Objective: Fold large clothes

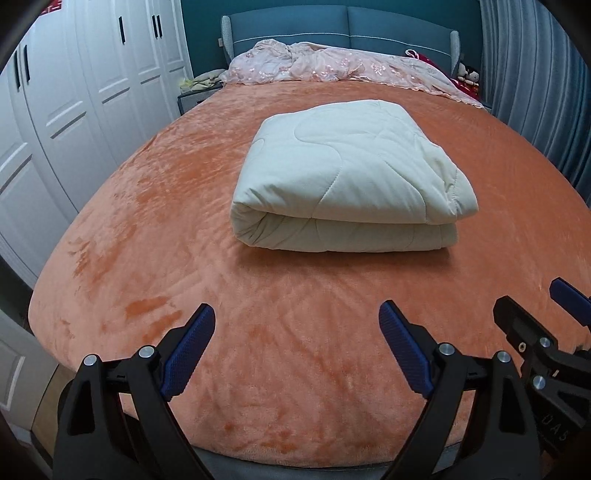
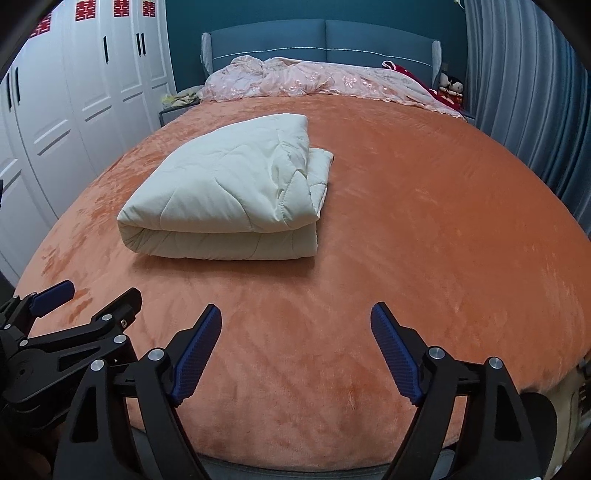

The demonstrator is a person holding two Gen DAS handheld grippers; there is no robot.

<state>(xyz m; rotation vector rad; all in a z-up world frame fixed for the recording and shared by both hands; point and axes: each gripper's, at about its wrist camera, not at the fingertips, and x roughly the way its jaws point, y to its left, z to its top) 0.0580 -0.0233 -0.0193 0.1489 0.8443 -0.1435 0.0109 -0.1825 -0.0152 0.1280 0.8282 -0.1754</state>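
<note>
On the orange bed (image 1: 155,221), mid-mattress, the cream quilt (image 1: 347,177) lies folded into a thick bundle, well apart from us. Our left tool (image 1: 297,321) and right tool (image 2: 295,321) hover at the foot edge, both spread wide and empty. If another fold is wanted, we should pinch all layers at the near corners and lift evenly.

Ahead of me: a bed (image 1: 147,229) under an orange plush cover, blue padded headboard (image 1: 332,26) against a teal wall. White panelled wardrobes (image 1: 74,92) run along my left. Grey-blue curtains (image 2: 535,92) hang on my right.
</note>
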